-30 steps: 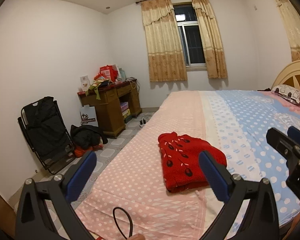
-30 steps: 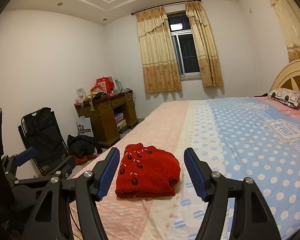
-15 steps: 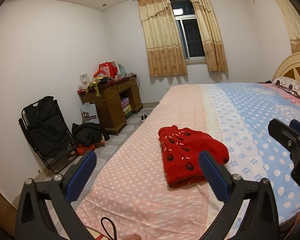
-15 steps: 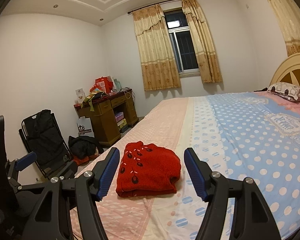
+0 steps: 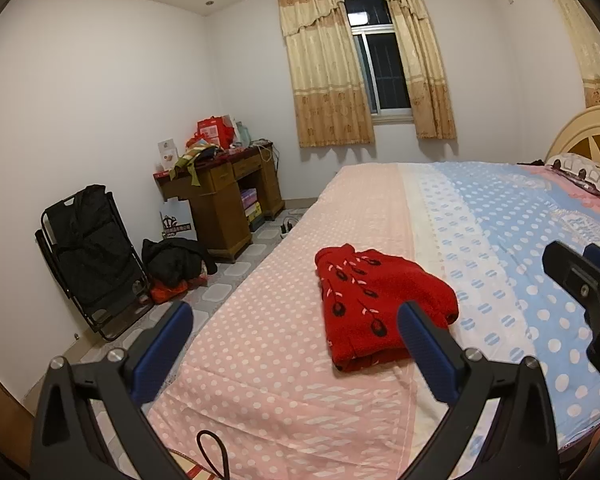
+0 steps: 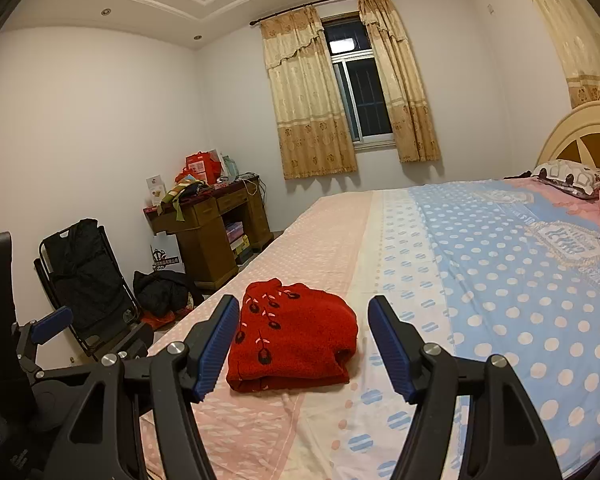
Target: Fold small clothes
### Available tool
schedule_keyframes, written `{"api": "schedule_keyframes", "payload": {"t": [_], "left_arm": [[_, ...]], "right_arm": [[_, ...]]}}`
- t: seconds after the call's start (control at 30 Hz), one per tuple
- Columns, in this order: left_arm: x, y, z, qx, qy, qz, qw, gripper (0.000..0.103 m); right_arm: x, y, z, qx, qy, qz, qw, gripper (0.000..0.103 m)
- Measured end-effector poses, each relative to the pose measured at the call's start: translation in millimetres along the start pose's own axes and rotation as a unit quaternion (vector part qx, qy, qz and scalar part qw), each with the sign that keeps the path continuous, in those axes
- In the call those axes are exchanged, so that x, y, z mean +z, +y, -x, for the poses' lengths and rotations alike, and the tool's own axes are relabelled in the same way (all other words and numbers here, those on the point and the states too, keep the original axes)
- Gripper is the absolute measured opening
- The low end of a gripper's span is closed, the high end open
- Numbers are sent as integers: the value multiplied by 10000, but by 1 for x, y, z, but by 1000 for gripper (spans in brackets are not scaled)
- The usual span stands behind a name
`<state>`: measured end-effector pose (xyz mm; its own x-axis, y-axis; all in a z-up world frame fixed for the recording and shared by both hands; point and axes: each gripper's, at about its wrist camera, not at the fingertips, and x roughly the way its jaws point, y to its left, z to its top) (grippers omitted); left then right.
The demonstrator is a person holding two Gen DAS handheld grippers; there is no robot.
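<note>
From where I sit, the fold looks finished: the red sweater [image 6: 294, 336] lies as a compact bundle on the pink dotted part of the bedspread [image 6: 500, 280], low and centre in the right wrist view, right of centre in the left wrist view [image 5: 376, 308]. I judge this to be the end of the folding step, with both tools held back from the cloth.

My right gripper [image 6: 300, 344] has its blue fingers [image 6: 216, 344] spread wide on either side of the bundle in the frame, clear of it and holding nothing. My left gripper [image 5: 296, 352] is spread just as wide and is empty too; its right finger [image 5: 424, 352] overlaps the sweater's near corner in the picture only, as far as I can tell.

The sweater is thick, fuzzy knit with dark flower motifs down one side, doubled over with layered edges showing at the near end. The next move, I think, is either a light tidy of that near edge or fetching another garment; none is visible here.
</note>
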<state>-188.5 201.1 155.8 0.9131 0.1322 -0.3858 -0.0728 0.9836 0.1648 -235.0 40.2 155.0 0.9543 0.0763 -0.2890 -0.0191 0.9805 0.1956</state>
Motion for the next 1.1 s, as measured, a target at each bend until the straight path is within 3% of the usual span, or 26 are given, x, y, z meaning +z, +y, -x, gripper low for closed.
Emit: {"api": "schedule_keyframes", "payload": {"t": [0.67,1.1], "left_arm": [[-1,-2,-2,-13,14,12,10000,103],[-7,-3,-4,-363,42,147,9992,103]], "right_arm": [[-4,-3,1,-29,-16,-5,10000,68],[-4,-2,1,-28,0,-22,10000,68]]}}
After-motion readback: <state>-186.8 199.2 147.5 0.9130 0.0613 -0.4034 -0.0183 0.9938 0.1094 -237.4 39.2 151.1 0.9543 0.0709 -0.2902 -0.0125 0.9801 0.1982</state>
